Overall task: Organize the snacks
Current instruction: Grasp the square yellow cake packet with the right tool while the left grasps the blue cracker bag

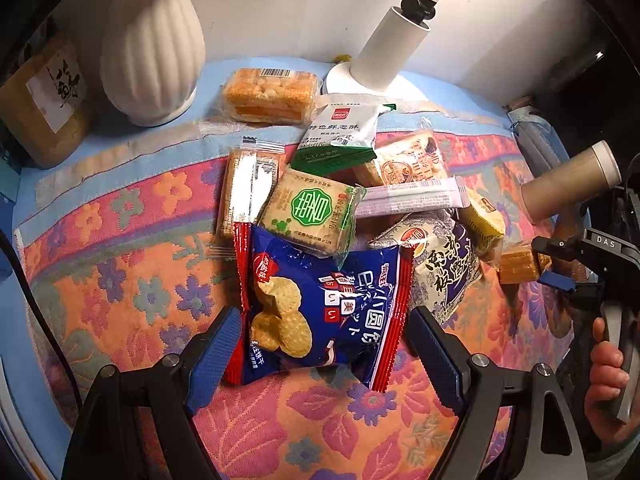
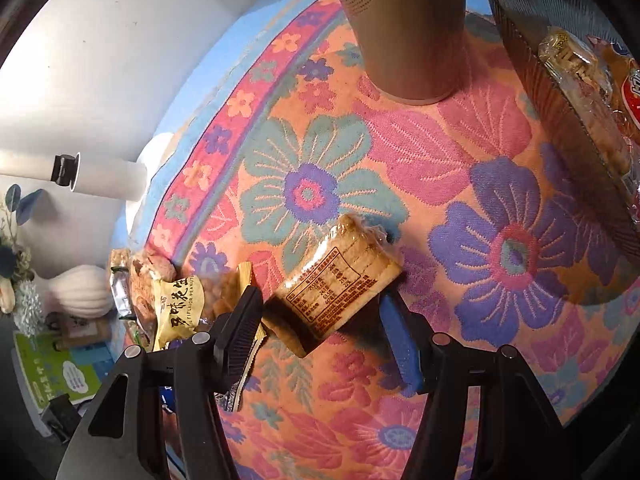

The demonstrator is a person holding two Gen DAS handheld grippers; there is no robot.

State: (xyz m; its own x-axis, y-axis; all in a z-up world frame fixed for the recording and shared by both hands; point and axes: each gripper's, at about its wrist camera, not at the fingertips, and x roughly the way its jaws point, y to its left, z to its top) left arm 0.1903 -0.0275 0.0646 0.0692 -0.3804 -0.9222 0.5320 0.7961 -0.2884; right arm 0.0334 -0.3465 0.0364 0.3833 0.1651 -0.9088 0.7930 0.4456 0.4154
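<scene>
Both grippers straddle packets unclenched: left gripper (image 1: 324, 344) around blue cracker bag (image 1: 320, 312), right gripper (image 2: 320, 320) around biscuit pack (image 2: 336, 280); slick film may slip sideways on closing.

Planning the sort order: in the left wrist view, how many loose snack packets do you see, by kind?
See-through biscuit or cake packs: 5
Printed bags: 4
Lilac stick bar: 1
Total: 10
</scene>
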